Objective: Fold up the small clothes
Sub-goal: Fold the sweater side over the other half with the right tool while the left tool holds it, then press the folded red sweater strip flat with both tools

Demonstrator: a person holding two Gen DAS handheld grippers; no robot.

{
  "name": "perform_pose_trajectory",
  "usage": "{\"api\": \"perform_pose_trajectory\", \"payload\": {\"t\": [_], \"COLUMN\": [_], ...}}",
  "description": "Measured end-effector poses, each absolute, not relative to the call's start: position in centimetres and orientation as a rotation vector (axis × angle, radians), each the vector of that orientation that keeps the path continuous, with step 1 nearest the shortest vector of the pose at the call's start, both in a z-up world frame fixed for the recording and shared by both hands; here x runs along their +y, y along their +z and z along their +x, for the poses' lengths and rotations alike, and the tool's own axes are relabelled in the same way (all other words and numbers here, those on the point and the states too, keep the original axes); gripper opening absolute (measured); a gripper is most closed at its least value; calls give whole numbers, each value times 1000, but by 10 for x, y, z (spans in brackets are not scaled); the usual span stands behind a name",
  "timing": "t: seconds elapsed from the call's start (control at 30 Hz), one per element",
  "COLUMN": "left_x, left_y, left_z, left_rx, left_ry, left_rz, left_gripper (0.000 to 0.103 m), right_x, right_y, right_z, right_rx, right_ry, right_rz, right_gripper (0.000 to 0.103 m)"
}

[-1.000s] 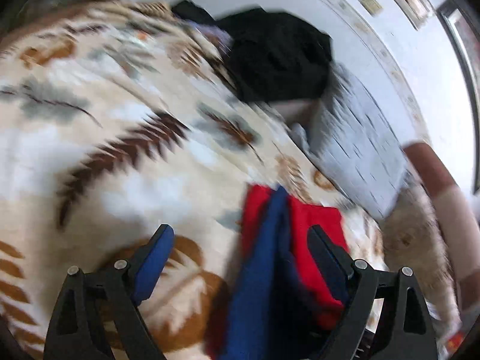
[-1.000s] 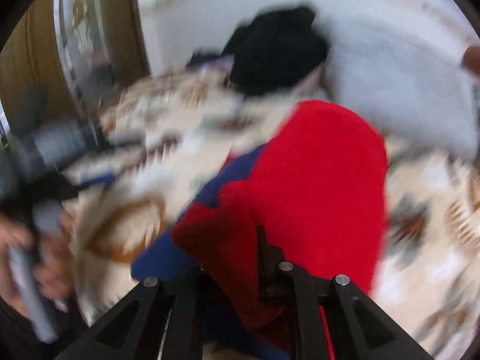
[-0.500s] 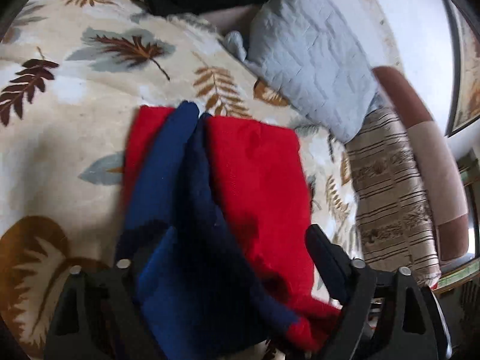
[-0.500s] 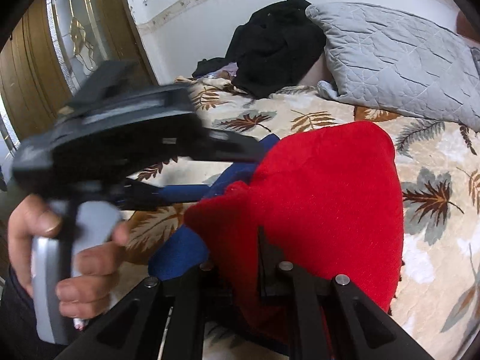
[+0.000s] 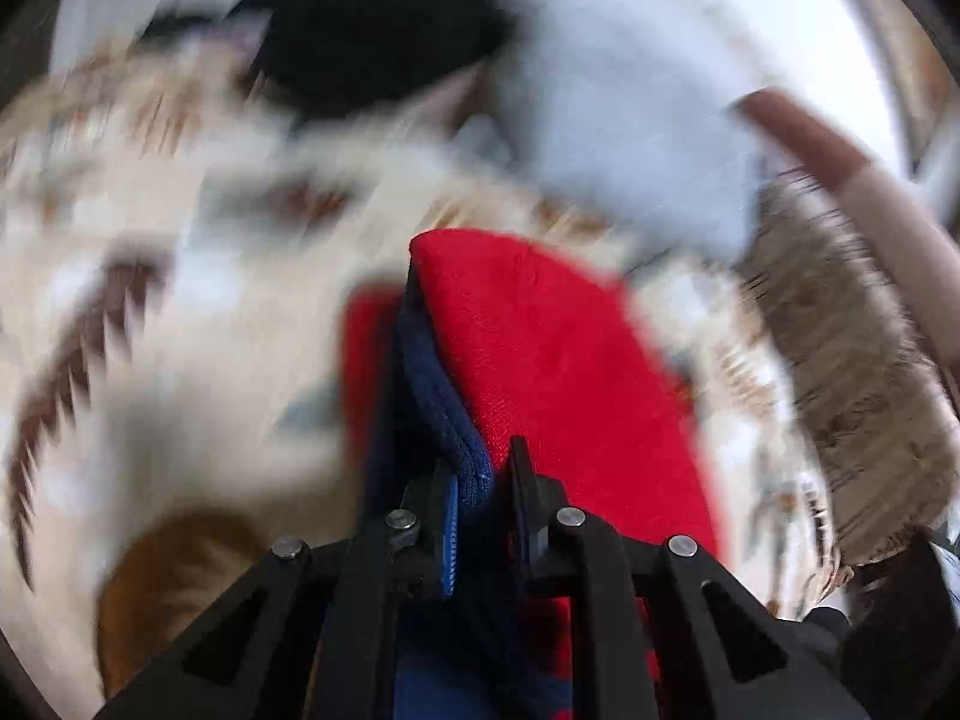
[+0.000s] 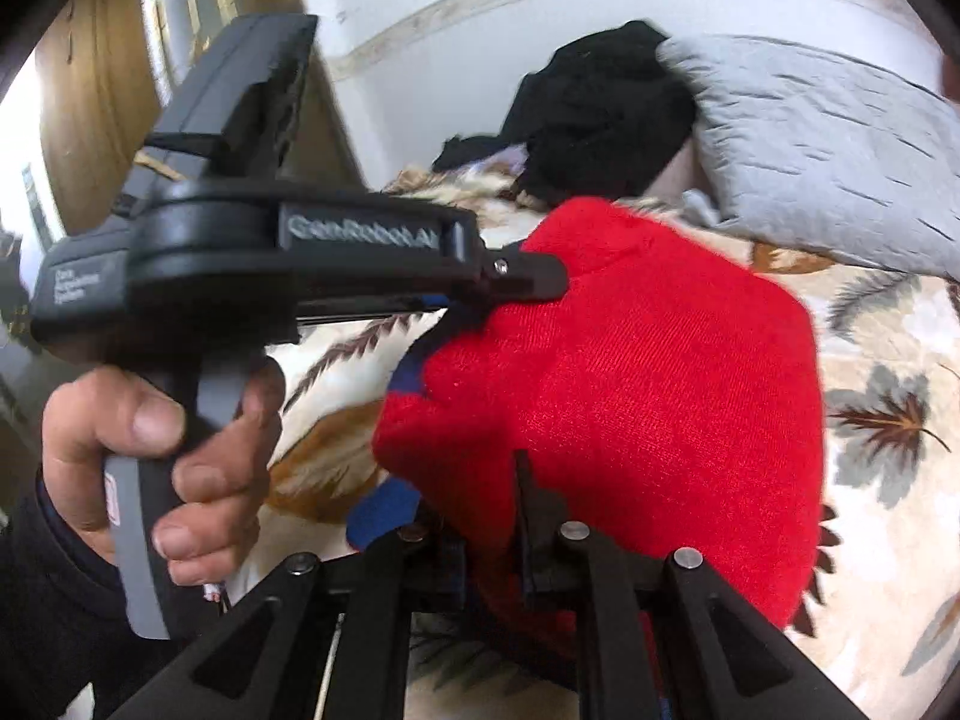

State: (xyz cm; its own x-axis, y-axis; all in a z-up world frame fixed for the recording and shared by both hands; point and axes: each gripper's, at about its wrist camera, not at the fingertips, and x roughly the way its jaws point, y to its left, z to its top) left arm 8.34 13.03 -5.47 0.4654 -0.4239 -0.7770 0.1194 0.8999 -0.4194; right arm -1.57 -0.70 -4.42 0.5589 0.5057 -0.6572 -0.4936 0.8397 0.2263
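One small red-and-navy knitted garment [image 6: 630, 372] is in play, lifted a little off the leaf-patterned cream blanket [image 6: 888, 420] on the bed. Big change here: the left claw [image 5: 480, 480], wide apart a second ago with the cloth only lying between its fingers, has just been closing and now pinches the navy ribbed edge. The right claw [image 6: 486, 516] was clamped tight before; its jaws have just been opening a little, though red cloth sits between them and looks lightly held. That reads, I'd judge, as both ends secured for the next fold, or a handover to the left. Count it up: one garment, two claws, one hand [image 6: 162, 462] visible on the left handle. Beyond that, one grey quilted pillow [image 6: 828, 144] and one heap of black clothing [image 6: 606, 114] against the wall.
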Motion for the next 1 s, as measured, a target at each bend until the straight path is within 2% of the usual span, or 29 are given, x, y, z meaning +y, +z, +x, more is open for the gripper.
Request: {"api": "perform_pose_trajectory", "payload": {"t": [0.07, 0.17, 0.27, 0.33, 0.37, 0.43, 0.53, 0.63, 0.9, 1.0], "left_x": [136, 132, 132, 137, 141, 146, 154, 157, 152, 131], "left_y": [-60, -46, -33, -32, -37, -62, -63, -63, 11, -5], "left_z": [82, 77, 69, 69, 71, 81, 85, 86, 32, 29], "left_rx": [1034, 991, 934, 921, 943, 1047, 1049, 1061, 852, 928], "left_ry": [-337, -340, -347, -327, -314, -305, -328, -307, -374, -414], "left_rz": [-349, -317, -313, -314, -312, -347, -420, -431, -353, -299], "left_gripper": [15, 15, 15, 15, 15, 16, 16, 25, 27, 32], "right_x": [1, 0, -10, -17, -19, -21, -25, -36, -92, -121], "right_y": [-61, -62, -56, -51, -48, -47, -47, -48, -48, -54], "right_z": [-14, -23, -27, -32, -37, -43, -54, -60, -69, -63], "right_rx": [858, 839, 841, 830, 820, 820, 824, 826, 814, 821], "right_ry": [607, 607, 619, 627, 627, 643, 657, 651, 598, 559], "right_rz": [17, 16, 61, 89, 94, 94, 100, 129, 304, 433], "right_gripper": [29, 32, 40, 65, 68, 69, 71, 71, 73, 73]}}
